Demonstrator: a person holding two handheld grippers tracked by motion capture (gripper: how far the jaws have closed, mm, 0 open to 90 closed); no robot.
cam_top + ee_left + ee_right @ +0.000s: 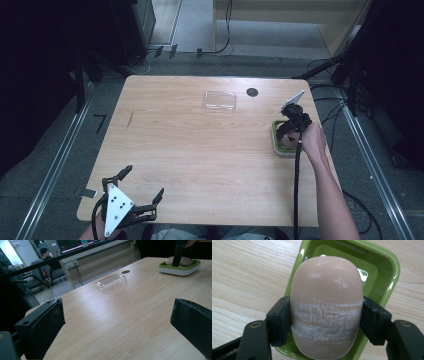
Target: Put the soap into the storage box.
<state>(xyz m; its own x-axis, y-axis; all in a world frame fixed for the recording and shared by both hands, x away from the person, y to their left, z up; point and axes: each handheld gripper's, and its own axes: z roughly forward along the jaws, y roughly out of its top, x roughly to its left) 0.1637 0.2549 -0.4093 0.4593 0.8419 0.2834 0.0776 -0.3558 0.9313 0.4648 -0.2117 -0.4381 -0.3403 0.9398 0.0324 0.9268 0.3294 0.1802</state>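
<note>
A pale pink soap bar (327, 305) with white scuff marks lies in a green soap dish (387, 270), and the jaws of my right gripper (325, 322) press on both its sides. From above, the right gripper (292, 131) sits over the dish (275, 141) at the table's right edge. The dish (180, 267) with the soap (186, 261) also shows far right in the left gripper view. My left gripper (142, 186) is open at the near left corner, its jaws wide apart over bare wood (117, 322). A clear plastic lid (220, 100) rests toward the far middle.
A dark round hole (252, 92) lies in the tabletop beyond the lid (111, 282). The wooden table (200, 150) stands on a grey floor with cables at the back and right. A person sits far off in the left gripper view.
</note>
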